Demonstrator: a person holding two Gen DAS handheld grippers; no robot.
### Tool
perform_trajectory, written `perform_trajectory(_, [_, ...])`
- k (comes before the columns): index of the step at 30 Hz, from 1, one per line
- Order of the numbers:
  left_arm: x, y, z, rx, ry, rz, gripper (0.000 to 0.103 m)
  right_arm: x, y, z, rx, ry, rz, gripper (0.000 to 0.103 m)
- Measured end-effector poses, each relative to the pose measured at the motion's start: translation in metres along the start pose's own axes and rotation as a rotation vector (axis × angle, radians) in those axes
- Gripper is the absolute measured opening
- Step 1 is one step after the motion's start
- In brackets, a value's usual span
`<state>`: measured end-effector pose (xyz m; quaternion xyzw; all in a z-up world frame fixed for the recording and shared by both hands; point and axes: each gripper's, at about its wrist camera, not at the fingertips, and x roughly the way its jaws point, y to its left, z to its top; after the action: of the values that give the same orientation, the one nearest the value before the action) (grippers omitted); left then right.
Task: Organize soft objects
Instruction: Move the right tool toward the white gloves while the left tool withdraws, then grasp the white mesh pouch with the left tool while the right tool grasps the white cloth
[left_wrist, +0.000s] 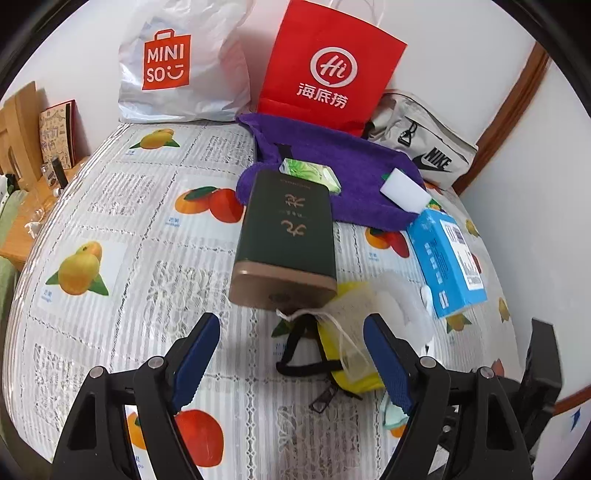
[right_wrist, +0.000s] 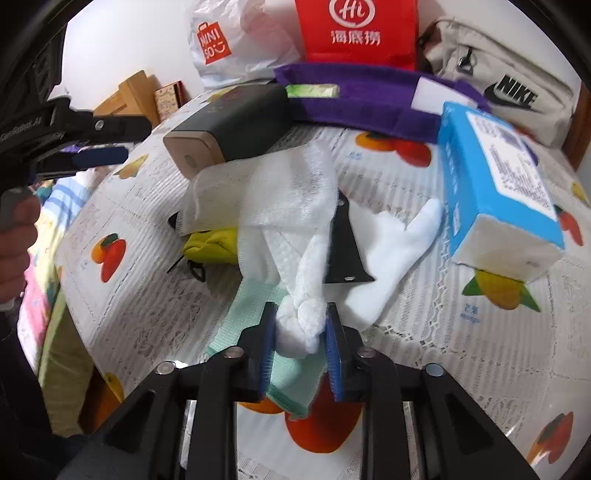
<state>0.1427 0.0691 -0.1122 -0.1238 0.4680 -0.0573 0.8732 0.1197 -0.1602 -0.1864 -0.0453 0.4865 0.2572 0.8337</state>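
My right gripper (right_wrist: 301, 314) is shut on a bunched end of a white cloth (right_wrist: 306, 295). That cloth runs up into a pile with white mesh fabric (right_wrist: 291, 199). A mint green cloth (right_wrist: 251, 317) lies under the pads, and a white glove-like piece (right_wrist: 391, 243) is spread to the right. A yellow pouch (right_wrist: 214, 243) with a black strap sticks out from under the mesh. My left gripper (left_wrist: 291, 325) hangs open over the table, with the yellow pouch (left_wrist: 351, 362) and its strap below the gap, untouched. A purple towel (left_wrist: 351, 166) lies at the back.
A dark green tin (left_wrist: 288, 236) lies on the fruit-print tablecloth (left_wrist: 129, 221). A blue tissue box (left_wrist: 447, 258), white sponge (left_wrist: 404, 190) and green packet (left_wrist: 310, 173) are nearby. A red paper bag (left_wrist: 332, 66), white shopping bag (left_wrist: 177, 62) and beige pouch (left_wrist: 424, 144) line the wall.
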Motion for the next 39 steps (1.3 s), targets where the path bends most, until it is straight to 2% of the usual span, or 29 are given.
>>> perform_trajectory(7, [0.008,-0.002,-0.013,0.002,0.023,0.006,0.079,-0.031,-0.003,-0.006,-0.006,-0.081,0.000,0.024])
perform_trajectory(16, [0.026,-0.031,-0.020,0.034,0.057,-0.049,0.079,-0.061,-0.029,-0.024,0.042,-0.138,-0.055,0.024])
perform_trajectory(19, [0.035,-0.041,-0.018,0.025,0.064,-0.064,0.079,-0.064,-0.040,-0.032,0.047,-0.141,-0.095,0.024])
perform_trajectory(25, [0.058,-0.059,-0.015,0.061,0.082,-0.032,0.079,-0.056,-0.073,-0.048,0.119,-0.096,-0.191,0.024])
perform_trajectory(28, [0.067,-0.063,-0.016,0.075,0.083,-0.015,0.078,-0.050,-0.090,-0.051,0.165,-0.084,-0.205,0.025])
perform_trajectory(30, [0.073,-0.064,-0.018,0.082,0.083,-0.002,0.067,-0.044,-0.096,-0.053,0.185,-0.075,-0.207,0.025])
perform_trajectory(31, [0.074,-0.063,-0.019,0.081,0.081,-0.002,0.057,-0.041,-0.098,-0.054,0.193,-0.074,-0.205,0.026])
perform_trajectory(33, [0.074,-0.061,-0.019,0.082,0.072,0.008,0.050,-0.038,-0.098,-0.055,0.196,-0.079,-0.198,0.027])
perform_trajectory(34, [0.073,-0.060,-0.020,0.083,0.068,0.009,0.043,-0.037,-0.098,-0.054,0.193,-0.085,-0.195,0.028])
perform_trajectory(39, [0.065,-0.051,-0.020,0.087,0.054,-0.002,0.020,-0.032,-0.091,-0.053,0.186,-0.107,-0.200,0.040])
